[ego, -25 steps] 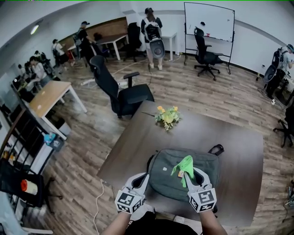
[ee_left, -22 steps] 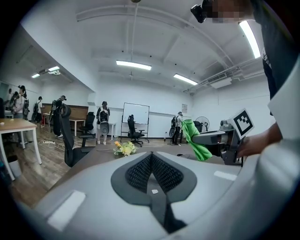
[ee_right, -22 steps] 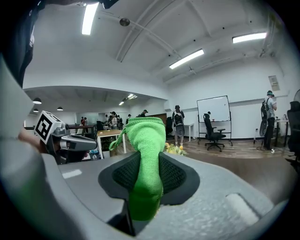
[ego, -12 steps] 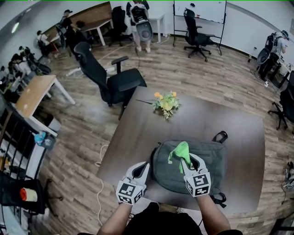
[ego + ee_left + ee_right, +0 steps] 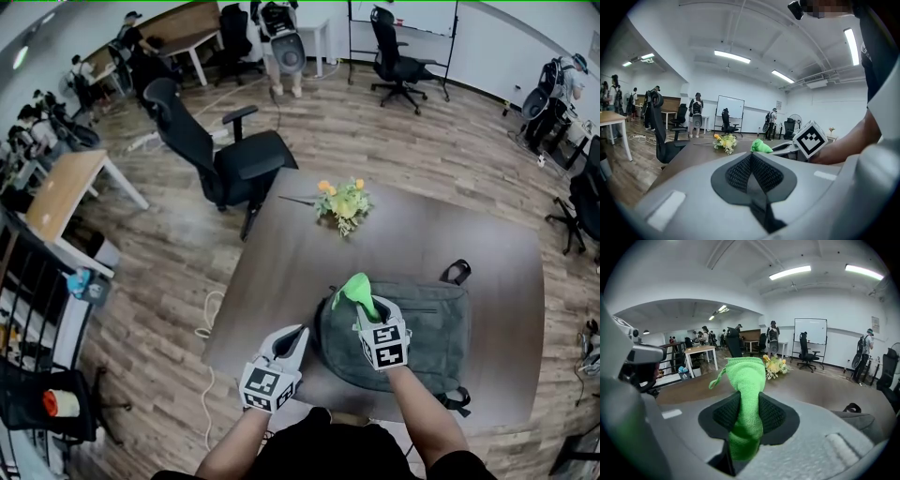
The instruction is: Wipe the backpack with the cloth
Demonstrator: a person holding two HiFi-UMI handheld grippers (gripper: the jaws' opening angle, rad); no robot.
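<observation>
A grey-green backpack lies flat on the dark brown table, near its front edge. My right gripper is over the backpack's left part, shut on a bright green cloth that sticks out past the fingertips. In the right gripper view the cloth is pinched between the jaws, and the backpack shows at the lower right. My left gripper is shut with nothing in it, just left of the backpack at the table's front edge. The left gripper view shows its jaws closed and the cloth beyond.
A bunch of yellow flowers lies on the table's far side. A black office chair stands beyond the table's far left corner. A white cable runs on the wooden floor at left. People and desks are farther back.
My right gripper has carried the cloth leftward and a little farther away across the backpack. The left gripper has stayed by the table's front edge.
</observation>
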